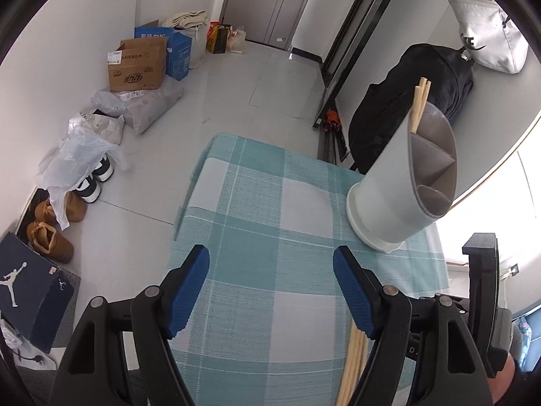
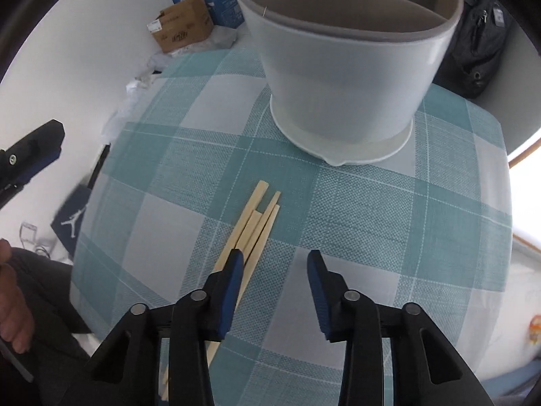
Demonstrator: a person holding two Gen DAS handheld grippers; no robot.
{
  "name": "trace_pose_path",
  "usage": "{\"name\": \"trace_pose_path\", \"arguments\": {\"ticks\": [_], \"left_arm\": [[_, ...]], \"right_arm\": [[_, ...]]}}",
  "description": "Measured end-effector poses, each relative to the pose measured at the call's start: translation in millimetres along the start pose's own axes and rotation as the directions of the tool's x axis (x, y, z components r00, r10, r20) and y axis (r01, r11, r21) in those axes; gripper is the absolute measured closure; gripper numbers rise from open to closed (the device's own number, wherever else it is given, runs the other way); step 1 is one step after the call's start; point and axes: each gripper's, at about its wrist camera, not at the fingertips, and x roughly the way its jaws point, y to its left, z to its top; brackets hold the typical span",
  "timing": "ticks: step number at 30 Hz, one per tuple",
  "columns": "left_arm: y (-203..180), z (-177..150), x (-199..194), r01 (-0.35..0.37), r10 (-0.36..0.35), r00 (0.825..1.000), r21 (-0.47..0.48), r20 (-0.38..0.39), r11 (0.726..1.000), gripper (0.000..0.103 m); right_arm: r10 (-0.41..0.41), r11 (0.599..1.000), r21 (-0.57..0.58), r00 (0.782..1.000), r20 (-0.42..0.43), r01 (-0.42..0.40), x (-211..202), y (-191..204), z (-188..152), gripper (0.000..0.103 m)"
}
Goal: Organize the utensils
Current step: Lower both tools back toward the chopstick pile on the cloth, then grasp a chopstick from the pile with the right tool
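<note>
- Left gripper [image 1: 270,291]: the jaws stand wide apart with nothing between them, only bare tablecloth [image 1: 243,223] below. It is released and hovers above the middle of the table. Keep it clear of the work.
- Loose chopsticks [image 2: 252,228]: four or so lie bunched on the cloth, near the table's front edge, tips pointing toward the holder. Judged from this, picking them up is the step in hand.
- Right gripper [image 2: 274,272]: it points steeply down and the jaws are apart, gripping nothing. The left pad sits over the bundle; the right pad is over bare cloth. Shift it leftward so both pads straddle the sticks before closing.
- Grip across the bundle, near mid-length, so the sticks do not fan out or tilt.
- Utensil holder [image 2: 345,77]: it stands near the table's far right corner, divided into compartments. Two chopsticks [image 1: 419,105] already stand in its rear compartment; aim there.
</note>
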Motion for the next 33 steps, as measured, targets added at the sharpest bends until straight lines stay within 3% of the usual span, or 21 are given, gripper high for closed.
{"name": "trace_pose_path", "arguments": {"ticks": [4, 12, 16, 24, 28, 33], "left_arm": [[3.6, -1.8, 3.9, -0.001, 0.001, 1.0, 0.004, -0.021, 1.0, 0.031], [9.6, -1.2, 3.6, 0.007, -0.007, 0.999, 0.001, -0.038, 1.0, 0.031], [14.8, -0.3, 2.1, -0.002, 0.002, 1.0, -0.007, -0.031, 1.0, 0.031], [25.1, 2.5, 3.1, -0.004, 0.003, 0.999, -0.047, -0.032, 0.999, 0.031], [21.9, 0.5, 6.5, 0.0, -0.002, 0.999, -0.039, -0.05, 0.999, 0.031], [9.4, -4.8, 12.3, 0.02, -0.019, 0.996, 0.01, -0.088, 1.0, 0.031]], "right_arm": [[-0.045, 0.998, -0.046, 0.999, 0.0, 0.045, -1.3, 7.8, -1.9, 0.068], [-0.083, 0.996, -0.02, 0.996, -0.03, 0.082, -0.1, 11.0, 6.5, 0.07], [-0.139, 0.99, -0.016, 0.99, -0.036, 0.138, 5.1, 15.9, 18.8, 0.082], [-0.16, 0.987, -0.003, 0.986, -0.044, 0.16, 10.6, 25.1, 30.5, 0.098], [-0.12, 0.992, 0.046, 0.993, -0.015, 0.12, 10.3, 21.6, 29.0, 0.1], [-0.037, 0.992, 0.122, 0.992, 0.118, 0.022, -17.3, -1.7, 18.0, 0.1]]}}
